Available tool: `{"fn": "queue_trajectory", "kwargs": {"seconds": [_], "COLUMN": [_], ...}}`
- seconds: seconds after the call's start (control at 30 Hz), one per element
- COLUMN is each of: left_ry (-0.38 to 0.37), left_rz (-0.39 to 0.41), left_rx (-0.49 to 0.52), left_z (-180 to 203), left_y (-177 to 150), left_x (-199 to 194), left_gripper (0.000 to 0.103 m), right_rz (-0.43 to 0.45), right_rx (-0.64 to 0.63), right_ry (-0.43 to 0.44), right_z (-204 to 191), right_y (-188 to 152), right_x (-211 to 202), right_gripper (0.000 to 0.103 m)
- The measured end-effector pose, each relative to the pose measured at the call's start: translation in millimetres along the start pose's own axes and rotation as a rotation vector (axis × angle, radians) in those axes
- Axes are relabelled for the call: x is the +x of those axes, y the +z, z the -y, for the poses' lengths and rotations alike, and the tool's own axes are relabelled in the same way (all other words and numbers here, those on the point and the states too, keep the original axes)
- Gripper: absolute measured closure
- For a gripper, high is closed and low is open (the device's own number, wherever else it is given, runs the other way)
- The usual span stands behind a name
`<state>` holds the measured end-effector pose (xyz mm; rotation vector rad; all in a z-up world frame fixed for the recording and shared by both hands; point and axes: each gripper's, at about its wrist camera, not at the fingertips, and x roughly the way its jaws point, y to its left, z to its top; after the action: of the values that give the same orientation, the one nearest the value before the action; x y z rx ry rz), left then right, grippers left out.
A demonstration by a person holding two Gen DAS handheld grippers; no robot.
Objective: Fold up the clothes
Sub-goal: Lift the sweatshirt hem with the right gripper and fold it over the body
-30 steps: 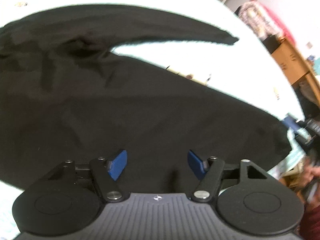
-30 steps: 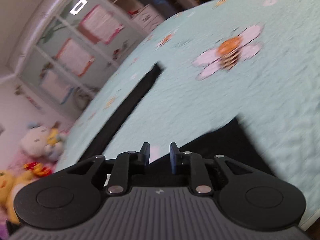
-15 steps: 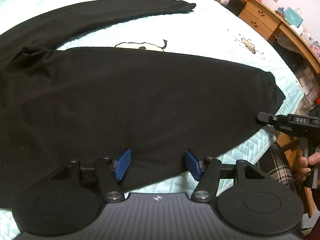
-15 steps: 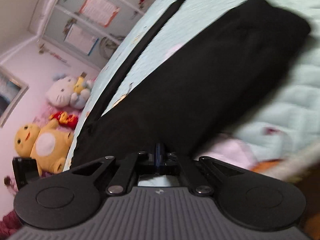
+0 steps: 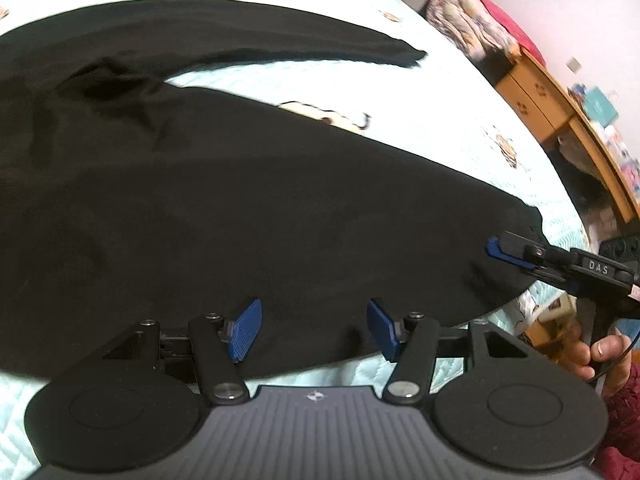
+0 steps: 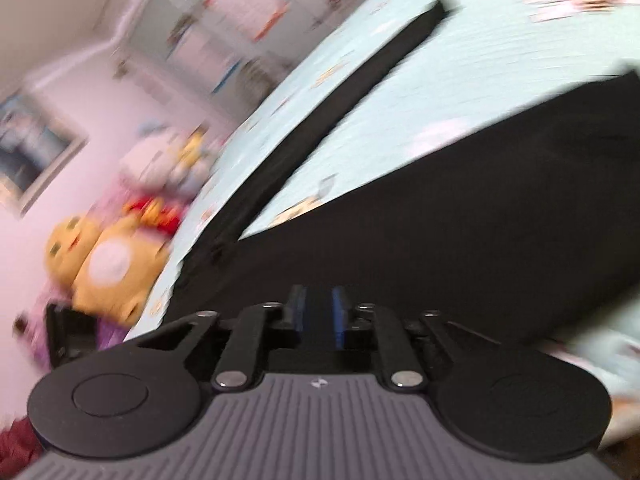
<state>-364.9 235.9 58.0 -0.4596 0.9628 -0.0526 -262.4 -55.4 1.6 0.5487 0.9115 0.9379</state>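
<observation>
Mint bedspread [image 5: 452, 92] carried black trousers [image 5: 240, 208]; dresser [image 5: 560, 120] behind. Left gripper [image 5: 314, 328] gaped wide, empty, over them. Right gripper [image 6: 316, 316] stood narrowly parted; blur hid any grip.

I see black trousers [image 5: 248, 216] spread flat on a pale blue quilted bedspread [image 5: 460, 120]. The near leg is broad and reaches right to its hem by the bed's edge; its lower side runs along the near edge of the bed. The far leg [image 5: 280, 40] is a narrower strip, angled away so a wedge of bedspread shows between the two. They join at the left, where the cloth is creased. In my right view the trousers [image 6: 460, 240] are blurred, the far leg [image 6: 340, 120] a thin band.
</observation>
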Motion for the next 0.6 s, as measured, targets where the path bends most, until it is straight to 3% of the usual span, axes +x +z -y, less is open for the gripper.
{"fn": "queue_trajectory", "kwargs": {"seconds": [0.13, 0.27, 0.37, 0.6], "left_ry": [0.013, 0.039, 0.049, -0.017], "left_rz": [0.050, 0.102, 0.128, 0.144], "left_rx": [-0.046, -0.058, -0.067, -0.135], "left_z": [-15.5, -29.0, -37.4, -52.5], "left_y": [-7.1, -4.5, -2.9, -0.7], "left_x": [-17.8, -32.7, -34.2, -25.1], "left_gripper": [0.043, 0.043, 0.043, 0.043], "right_rz": [-0.084, -0.138, -0.179, -0.320], "right_rx": [-0.080, -0.150, -0.202, -0.304], "right_ry": [0.074, 0.077, 0.076, 0.086], "right_z": [-34.0, -43.3, -48.8, -44.6], "right_y": [10.9, 39.9, 62.8, 108.8], "right_x": [55.3, 101.4, 135.4, 196.5], "right_gripper": [0.081, 0.079, 0.064, 0.056]}}
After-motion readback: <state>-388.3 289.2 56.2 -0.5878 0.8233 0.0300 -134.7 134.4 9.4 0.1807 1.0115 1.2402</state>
